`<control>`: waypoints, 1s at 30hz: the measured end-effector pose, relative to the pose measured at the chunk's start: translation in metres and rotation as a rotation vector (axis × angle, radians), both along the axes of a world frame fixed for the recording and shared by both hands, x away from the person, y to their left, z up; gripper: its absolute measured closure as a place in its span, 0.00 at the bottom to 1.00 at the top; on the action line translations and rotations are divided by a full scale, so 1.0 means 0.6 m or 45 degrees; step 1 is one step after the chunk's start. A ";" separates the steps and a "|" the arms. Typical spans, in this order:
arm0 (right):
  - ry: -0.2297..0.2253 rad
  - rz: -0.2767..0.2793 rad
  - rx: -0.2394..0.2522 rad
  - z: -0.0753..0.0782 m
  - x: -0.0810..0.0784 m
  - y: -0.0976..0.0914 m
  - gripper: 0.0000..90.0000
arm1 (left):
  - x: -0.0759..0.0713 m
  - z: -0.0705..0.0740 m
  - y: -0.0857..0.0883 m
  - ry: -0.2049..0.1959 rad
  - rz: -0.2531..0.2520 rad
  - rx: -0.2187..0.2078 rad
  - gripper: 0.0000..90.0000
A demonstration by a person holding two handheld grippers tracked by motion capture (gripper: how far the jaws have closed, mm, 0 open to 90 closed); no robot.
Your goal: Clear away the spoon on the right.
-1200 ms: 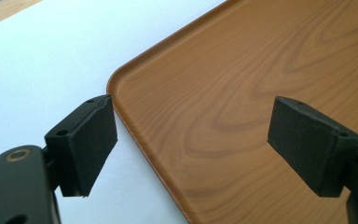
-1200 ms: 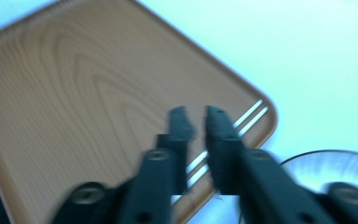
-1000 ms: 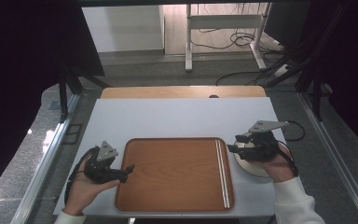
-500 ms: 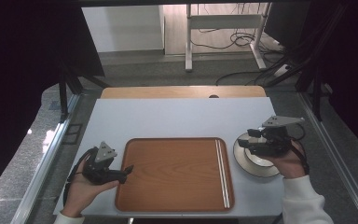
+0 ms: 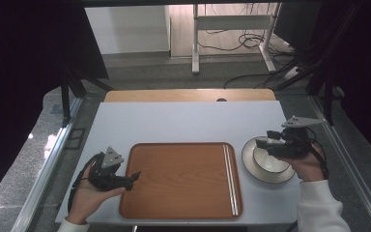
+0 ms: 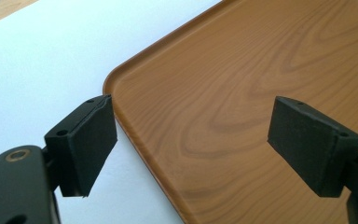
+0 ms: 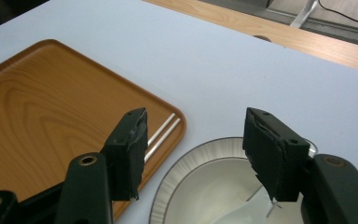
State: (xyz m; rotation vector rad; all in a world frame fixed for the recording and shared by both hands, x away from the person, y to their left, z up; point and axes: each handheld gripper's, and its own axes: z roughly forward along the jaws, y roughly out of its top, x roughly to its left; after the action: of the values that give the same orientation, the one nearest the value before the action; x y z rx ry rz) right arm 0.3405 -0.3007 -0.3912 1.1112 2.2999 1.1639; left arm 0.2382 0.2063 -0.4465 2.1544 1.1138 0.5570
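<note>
A brown wooden tray (image 5: 181, 181) lies at the table's near middle, with a pair of pale chopsticks (image 5: 229, 179) along its right edge. Right of it sits a white round dish (image 5: 251, 166) with a ribbed rim. My right gripper (image 5: 263, 142) hovers over the dish, pointing left. Its jaws have just been opening and hold nothing. In the right gripper view, the right gripper (image 7: 193, 149) frames the dish (image 7: 191, 168), with the chopsticks (image 7: 164, 132) and tray (image 7: 51, 116) to the left. My left gripper (image 5: 134, 177) rests open at the tray's left edge. In the left gripper view, the left gripper (image 6: 191, 149) straddles the rim of the tray (image 6: 261, 70).
The white tabletop (image 5: 183, 125) stretches behind the tray to a wooden strip (image 5: 188, 95) at the far edge. Metal rails run along both sides of the table. Desk legs and cables lie on the floor beyond.
The right hand has drifted to the right, away from the tray, uncovering more of the dish. Its jaws stand wider. The left hand and the tray have not moved.
</note>
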 end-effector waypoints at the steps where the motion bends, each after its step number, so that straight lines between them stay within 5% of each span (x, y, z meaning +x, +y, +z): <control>1: 0.001 -0.010 -0.001 0.000 0.002 -0.003 0.45 | 0.000 0.000 0.000 0.000 0.001 0.000 0.17; 11: 0.026 -0.090 -0.001 -0.013 0.031 -0.031 0.46 | -0.002 -0.001 0.000 0.006 -0.001 0.008 0.17; 30: 0.189 -0.197 0.046 -0.069 0.095 -0.072 0.47 | -0.001 -0.004 0.000 0.010 0.003 0.013 0.17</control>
State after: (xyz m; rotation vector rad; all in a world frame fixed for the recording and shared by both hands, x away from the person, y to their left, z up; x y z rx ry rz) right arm 0.3976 -0.3437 -0.4323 1.4052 2.2597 1.1018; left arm 0.2379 0.2064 -0.4486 2.1660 1.1198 0.5565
